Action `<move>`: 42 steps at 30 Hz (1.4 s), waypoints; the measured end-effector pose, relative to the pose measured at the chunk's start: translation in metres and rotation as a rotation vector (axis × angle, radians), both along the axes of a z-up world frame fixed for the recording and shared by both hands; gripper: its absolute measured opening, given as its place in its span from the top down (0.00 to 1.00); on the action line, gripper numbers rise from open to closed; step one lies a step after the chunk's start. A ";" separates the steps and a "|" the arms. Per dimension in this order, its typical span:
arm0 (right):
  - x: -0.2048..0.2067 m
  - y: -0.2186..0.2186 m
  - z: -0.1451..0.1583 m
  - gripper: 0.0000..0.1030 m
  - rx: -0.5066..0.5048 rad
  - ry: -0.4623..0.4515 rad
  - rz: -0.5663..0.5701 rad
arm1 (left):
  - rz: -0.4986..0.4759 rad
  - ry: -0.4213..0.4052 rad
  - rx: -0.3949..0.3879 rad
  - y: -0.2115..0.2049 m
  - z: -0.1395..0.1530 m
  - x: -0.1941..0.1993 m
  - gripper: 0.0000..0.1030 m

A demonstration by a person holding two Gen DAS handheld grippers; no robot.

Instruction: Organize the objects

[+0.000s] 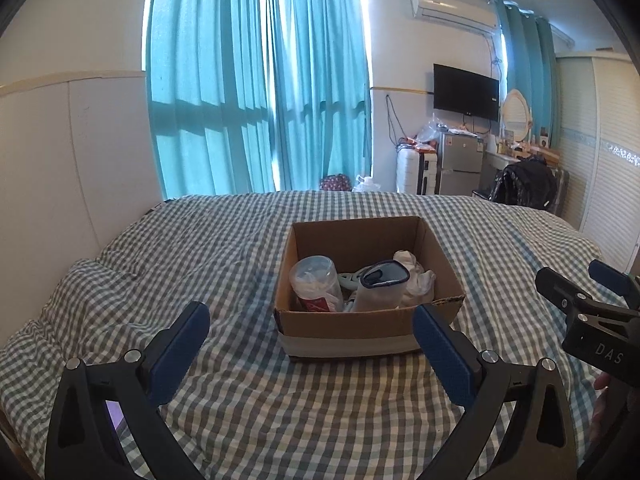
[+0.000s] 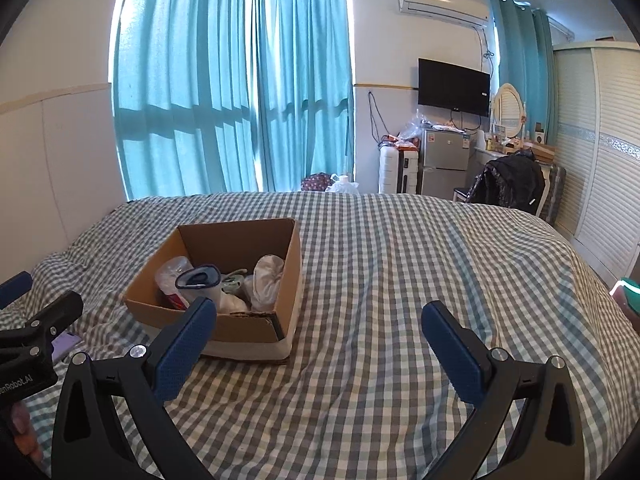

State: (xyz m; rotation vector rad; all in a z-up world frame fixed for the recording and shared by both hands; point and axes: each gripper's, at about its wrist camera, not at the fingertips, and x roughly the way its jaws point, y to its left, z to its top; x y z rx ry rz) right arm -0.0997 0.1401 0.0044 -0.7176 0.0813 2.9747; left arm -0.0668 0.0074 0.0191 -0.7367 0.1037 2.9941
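Observation:
An open cardboard box (image 1: 362,326) stands on the checked bed, and also shows in the right wrist view (image 2: 244,332). Inside lie a clear jar with a red label (image 1: 314,282), a grey-and-blue pouch (image 1: 380,286), a crumpled white bag (image 1: 416,276) and a small pale green item (image 1: 347,280). My left gripper (image 1: 312,344) is open and empty, just in front of the box. My right gripper (image 2: 320,340) is open and empty, to the right of the box over bare bedding; it shows at the right edge of the left wrist view (image 1: 580,280).
The checked bedspread (image 2: 400,280) covers the bed. A purple phone-like object (image 2: 64,342) lies at the left near the left gripper. A teal-and-pink item (image 2: 628,294) sits at the right edge. Curtains, a fridge, a TV and a wardrobe stand beyond.

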 end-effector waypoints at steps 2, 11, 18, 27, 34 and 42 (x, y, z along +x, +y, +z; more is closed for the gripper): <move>-0.001 -0.001 -0.001 0.00 -0.006 -0.004 0.006 | -0.004 -0.002 0.004 0.000 0.000 0.002 0.00; 0.000 -0.005 -0.003 0.00 0.004 -0.015 0.005 | 0.004 -0.016 0.019 -0.003 -0.001 0.004 0.00; 0.003 -0.007 -0.004 0.00 0.009 -0.016 0.016 | 0.002 -0.012 0.006 0.000 0.000 0.006 0.00; 0.003 -0.009 -0.006 0.00 0.005 -0.021 0.024 | 0.013 -0.010 0.019 -0.001 -0.003 0.007 0.00; 0.003 -0.009 -0.005 0.00 0.003 -0.021 0.022 | 0.025 0.009 0.008 -0.002 -0.001 0.008 0.00; 0.004 -0.010 -0.004 0.00 0.006 -0.022 0.026 | 0.017 -0.002 0.033 -0.003 0.000 0.005 0.00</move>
